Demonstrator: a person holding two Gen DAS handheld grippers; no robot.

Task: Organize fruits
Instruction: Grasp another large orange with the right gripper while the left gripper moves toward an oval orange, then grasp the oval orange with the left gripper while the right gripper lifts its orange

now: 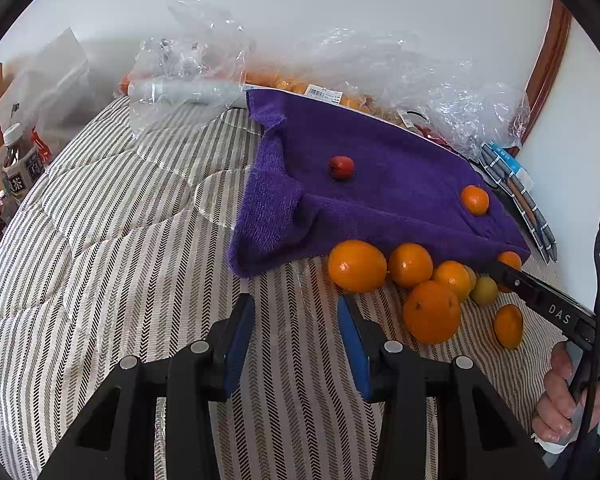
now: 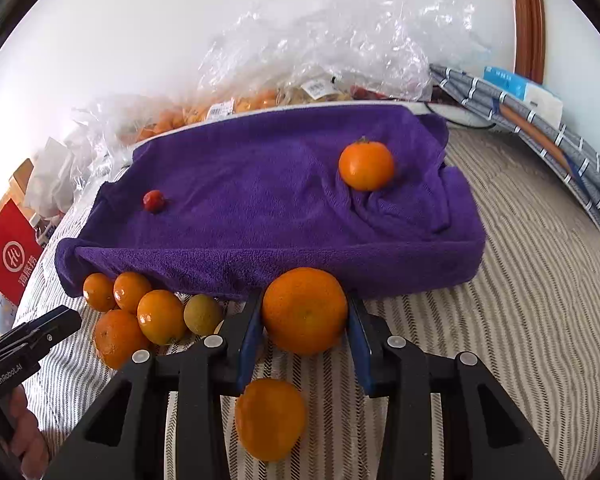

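"DAS" lettering on right tool (image 1: 500, 270)

Bagged fruit (image 2: 220, 114) blurred behind crinkled plastic (image 2: 320, 40), kinds unclear.

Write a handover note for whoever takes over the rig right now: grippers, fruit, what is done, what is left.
Right gripper: shut on a large orange at the purple towel's front edge.
Left gripper: part open, empty, over the striped bedding.
Done: one orange and a small red fruit lie on the towel.
Left: the cluster of oranges beside the towel and one loose orange under the right gripper.
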